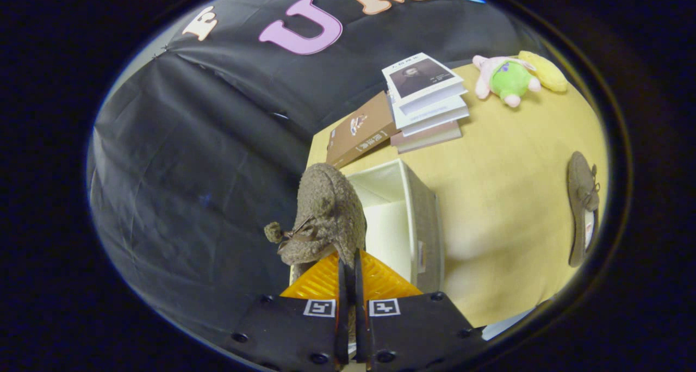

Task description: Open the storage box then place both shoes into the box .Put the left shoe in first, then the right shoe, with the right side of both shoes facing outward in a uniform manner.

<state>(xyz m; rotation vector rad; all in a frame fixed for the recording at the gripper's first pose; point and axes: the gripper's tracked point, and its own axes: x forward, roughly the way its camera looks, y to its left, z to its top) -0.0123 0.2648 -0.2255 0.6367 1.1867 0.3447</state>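
Gripper (348,271) clamped on shoe (326,214), held up over open box (421,219) at bench (505,198) edge. Second shoe (582,209) lying well apart, near opposite edge. Books (424,103), toy (505,78) at far edge.

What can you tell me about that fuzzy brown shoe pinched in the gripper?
The held shoe is a brown slipper-like loafer with a fuzzy, fleece-like upper and a small bow with a pom-pom on its top. It hangs in the air, toe pointing away from the gripper, whose fingers are closed on its rear edge. It sits just above the near corner of the open white storage box, partly covering its left side.
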